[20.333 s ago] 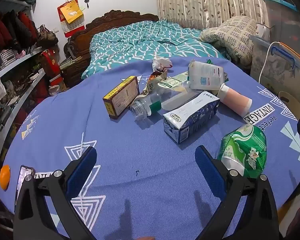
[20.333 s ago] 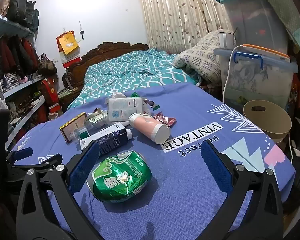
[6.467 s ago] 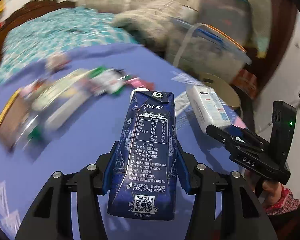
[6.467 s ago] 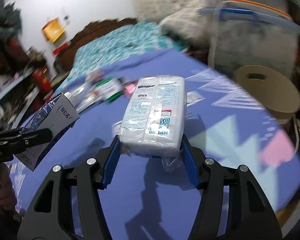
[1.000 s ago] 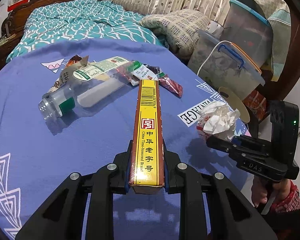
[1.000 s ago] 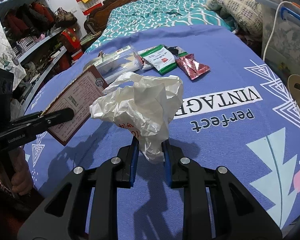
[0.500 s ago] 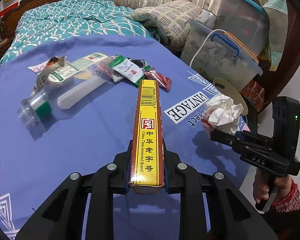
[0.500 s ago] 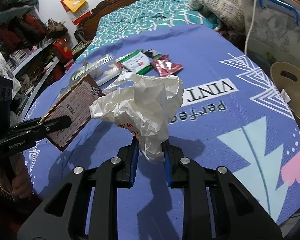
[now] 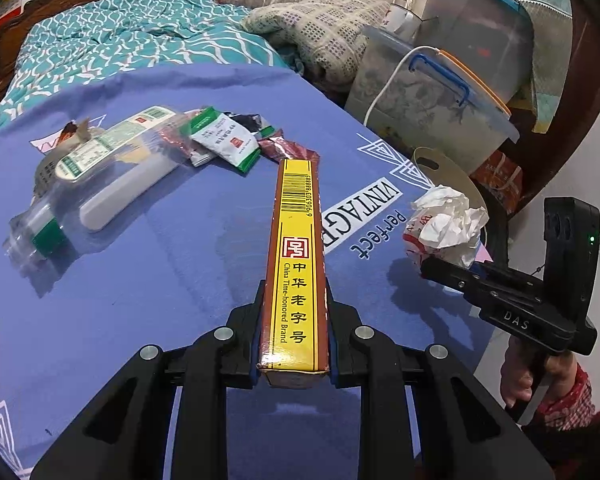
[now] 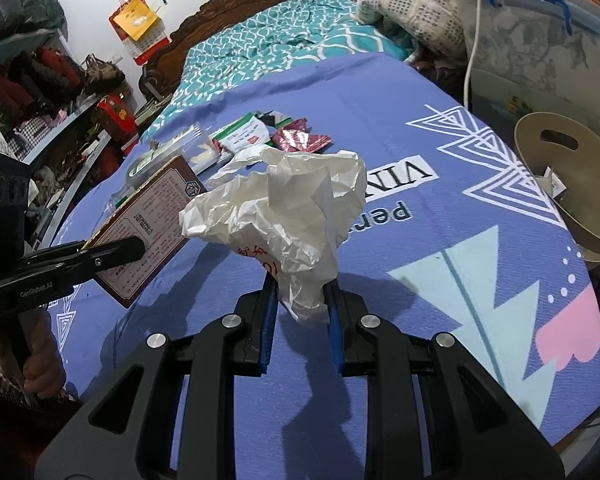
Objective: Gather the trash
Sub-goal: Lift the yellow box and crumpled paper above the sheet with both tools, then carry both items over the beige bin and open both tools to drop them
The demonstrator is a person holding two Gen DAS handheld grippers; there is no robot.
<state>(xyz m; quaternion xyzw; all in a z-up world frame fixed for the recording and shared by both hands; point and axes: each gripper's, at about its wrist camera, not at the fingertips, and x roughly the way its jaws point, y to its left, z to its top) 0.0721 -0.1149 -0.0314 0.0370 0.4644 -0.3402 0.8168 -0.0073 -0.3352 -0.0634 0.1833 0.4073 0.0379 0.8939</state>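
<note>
both loads swung nearer the bin [image 10: 560, 176]: left gripper [image 9: 294, 320] clamps yellow box [image 9: 298, 248], right gripper [image 10: 302, 304] clamps crumpled wrapper [image 10: 284, 216]; drop-off looks imminent.

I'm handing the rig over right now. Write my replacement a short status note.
Left gripper: shut on the yellow box, held above the table.
Right gripper: shut on the crumpled white bag, also held up.
Beige bin sits off the table's right edge; both loads must still go in.
Left on the tablecloth: clear plastic bottle, green-white sachet, red wrapper.
</note>
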